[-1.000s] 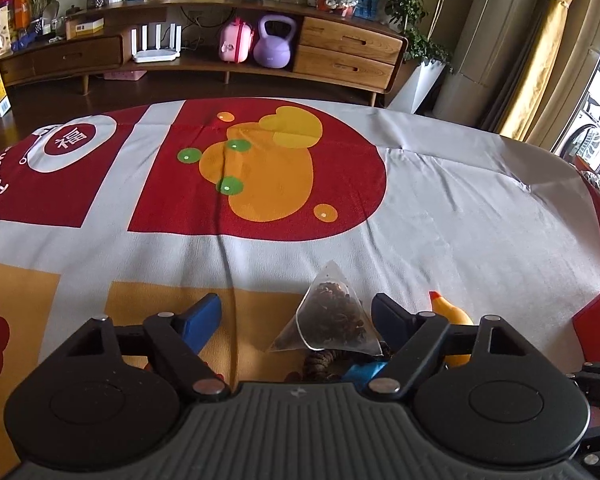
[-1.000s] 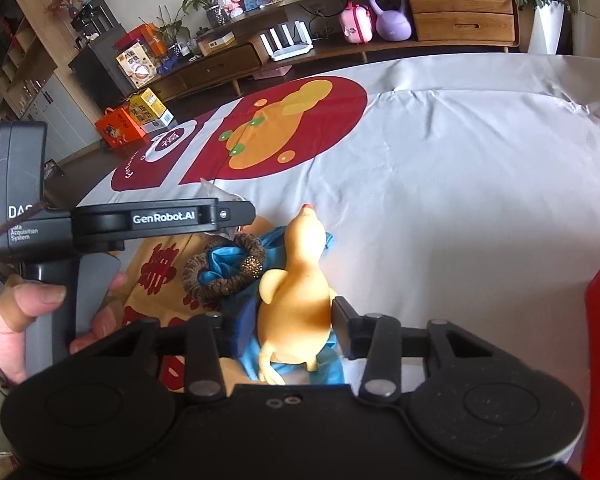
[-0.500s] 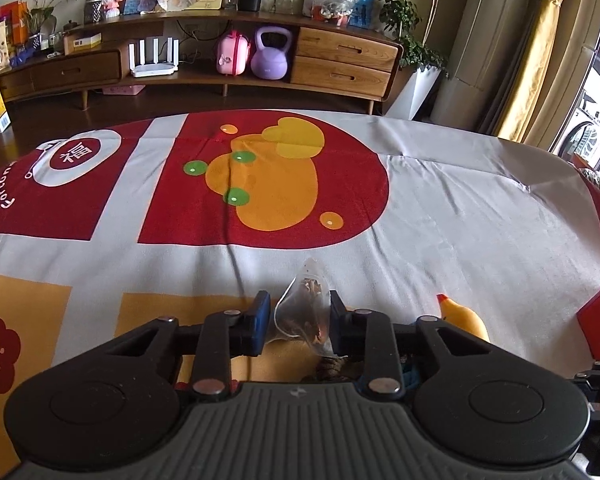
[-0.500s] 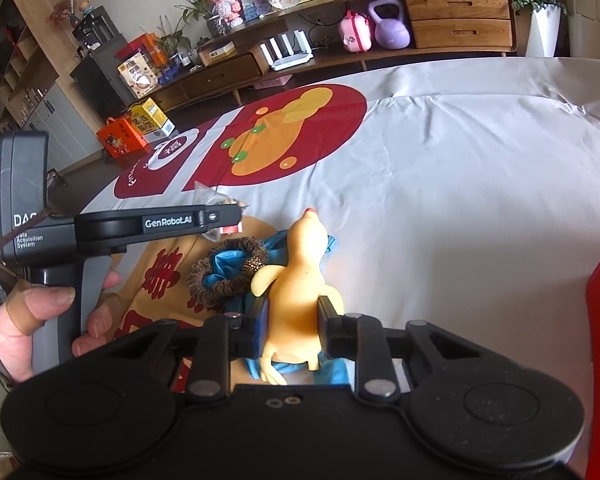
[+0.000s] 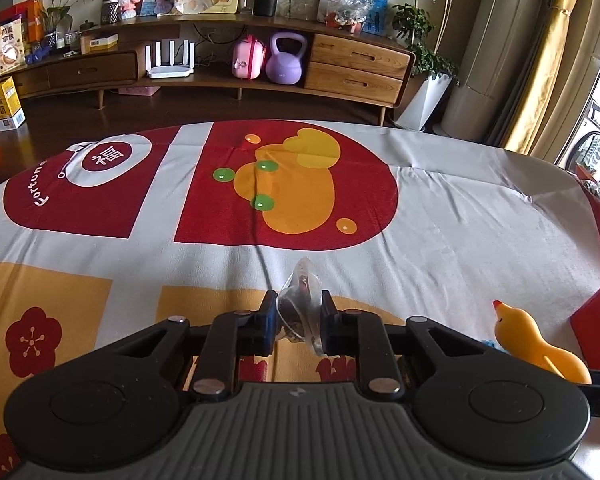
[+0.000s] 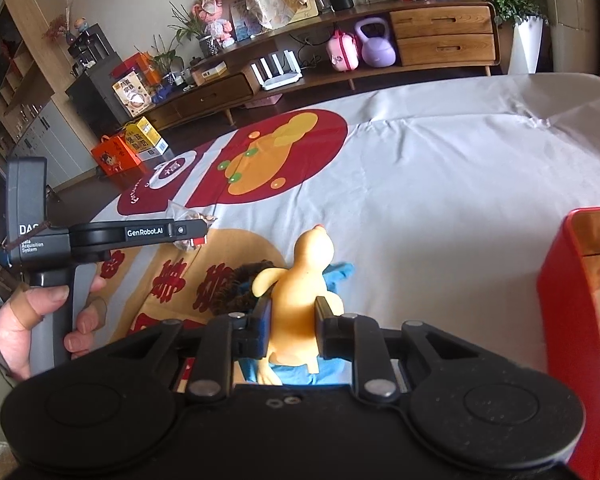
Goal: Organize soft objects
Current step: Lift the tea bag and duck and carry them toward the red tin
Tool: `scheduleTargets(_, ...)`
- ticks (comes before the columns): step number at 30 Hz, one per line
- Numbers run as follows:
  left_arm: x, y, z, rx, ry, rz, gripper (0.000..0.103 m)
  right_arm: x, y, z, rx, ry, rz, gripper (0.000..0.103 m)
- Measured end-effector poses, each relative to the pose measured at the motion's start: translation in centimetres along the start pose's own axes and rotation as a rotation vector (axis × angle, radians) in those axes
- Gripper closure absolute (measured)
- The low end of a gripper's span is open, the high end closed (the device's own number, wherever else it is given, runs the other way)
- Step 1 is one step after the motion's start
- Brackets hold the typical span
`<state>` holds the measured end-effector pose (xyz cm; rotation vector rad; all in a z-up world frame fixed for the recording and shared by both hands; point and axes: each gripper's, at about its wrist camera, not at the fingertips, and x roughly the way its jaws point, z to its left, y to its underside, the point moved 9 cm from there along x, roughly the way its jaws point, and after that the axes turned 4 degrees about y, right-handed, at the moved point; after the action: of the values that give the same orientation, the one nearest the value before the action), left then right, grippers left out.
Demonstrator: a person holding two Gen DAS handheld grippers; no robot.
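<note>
On the printed cloth (image 5: 440, 216), two grippers are seen at work. Left gripper (image 5: 299, 318): jaws closing, a clear tea sachet (image 5: 298, 304) pinched between the pads and raised off the cloth; the gripper's handle is held by a hand (image 6: 32, 320) in the right view. Right gripper (image 6: 293, 320): jaws nearly together, a yellow rubber duck (image 6: 300, 288) clamped at the body, head pointing away. Under and beside the duck lie a blue cloth (image 6: 340, 270) and a brown scrunchie (image 6: 240, 284). A red box (image 6: 560, 300) stands at the right edge. Beyond, a wooden sideboard (image 5: 356, 64) bears a purple kettlebell (image 5: 284, 60) and a white router (image 5: 170, 60).
</note>
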<state>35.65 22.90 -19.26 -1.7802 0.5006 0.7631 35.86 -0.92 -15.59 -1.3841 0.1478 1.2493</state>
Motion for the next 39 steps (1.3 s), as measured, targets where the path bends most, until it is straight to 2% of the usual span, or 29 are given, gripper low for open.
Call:
scheduleTargets(8,-2.7,0.5,-1.4,0.023,0.027,-0.008,0.083,-4.1,0.7,-0.2,-0.038,0.001,-0.018,0.082)
scheduleTargets(11,-3.8,0.9,-2.1,0.032,0.036,-0.009,0.083,-4.7,2.0,0.1,-0.087,0.014,0.012,0.082)
scheduleTargets(14,-4.7,1.5,-2.8,0.043,0.046,-0.007,0.083,-4.5,4.2,0.6,-0.141,0.035,0.06,0.082)
scheduleTargets(18,-5.4,2.4,-3.6,0.06,0.053,0.0,0.083,-3.8,6.1,0.4,-0.128,0.039,0.102,0.078)
scheduleTargets(27,-4.9,3.8,-4.1,0.075,0.059,0.032,0.083,-4.1,6.4,-0.4,-0.049,-0.013,0.107,0.066)
scheduleTargets(32,-4.5,4.2,-3.9,0.073,0.054,0.045,0.083,-3.4,6.6,-0.9,-0.019,-0.023,0.13,0.069)
scheduleTargets(39,-4.4,4.4,-3.7,0.07,0.053,0.051,0.083,-3.1,6.8,-1.5,-0.064,0.058,0.127,0.071)
